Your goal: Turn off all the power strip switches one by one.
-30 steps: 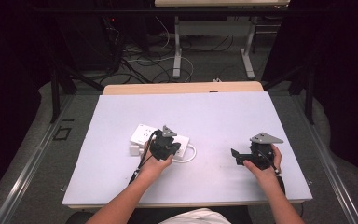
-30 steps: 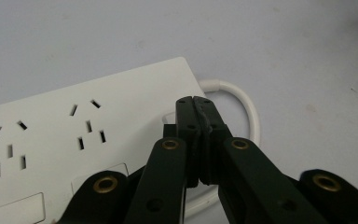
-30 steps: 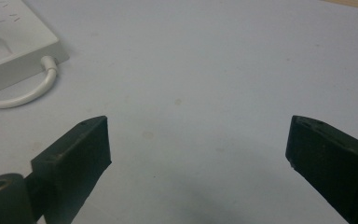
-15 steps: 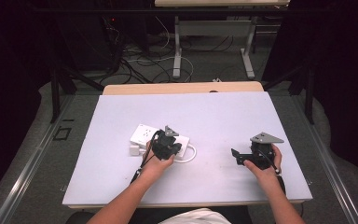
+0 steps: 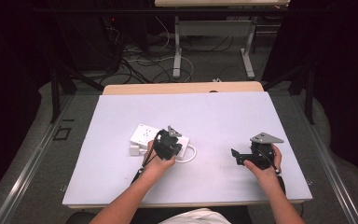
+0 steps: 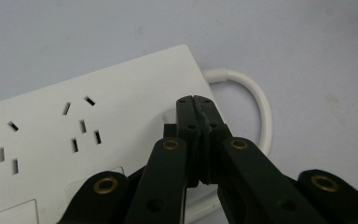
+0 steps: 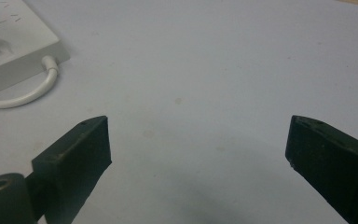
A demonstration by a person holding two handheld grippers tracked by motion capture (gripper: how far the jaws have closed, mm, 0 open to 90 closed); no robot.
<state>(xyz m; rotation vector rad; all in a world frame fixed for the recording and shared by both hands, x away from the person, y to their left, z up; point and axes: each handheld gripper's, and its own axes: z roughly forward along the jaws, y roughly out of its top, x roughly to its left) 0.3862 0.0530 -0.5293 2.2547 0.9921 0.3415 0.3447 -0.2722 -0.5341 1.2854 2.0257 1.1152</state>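
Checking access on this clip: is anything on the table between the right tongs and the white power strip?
Nothing visible. Bare table lies between the open right tongs and the power strip; the shut left tongs are already over the strip.

The tabletop [image 5: 214,112] lies bare across its far half and between the two hands. The only obstacles sit left of centre: the power strip [image 5: 144,136] and its white cable [image 5: 192,154] looping out on the strip's right. The left gripper [image 5: 170,140] stands over the strip; the right gripper [image 5: 235,156] has bare tabletop ahead.
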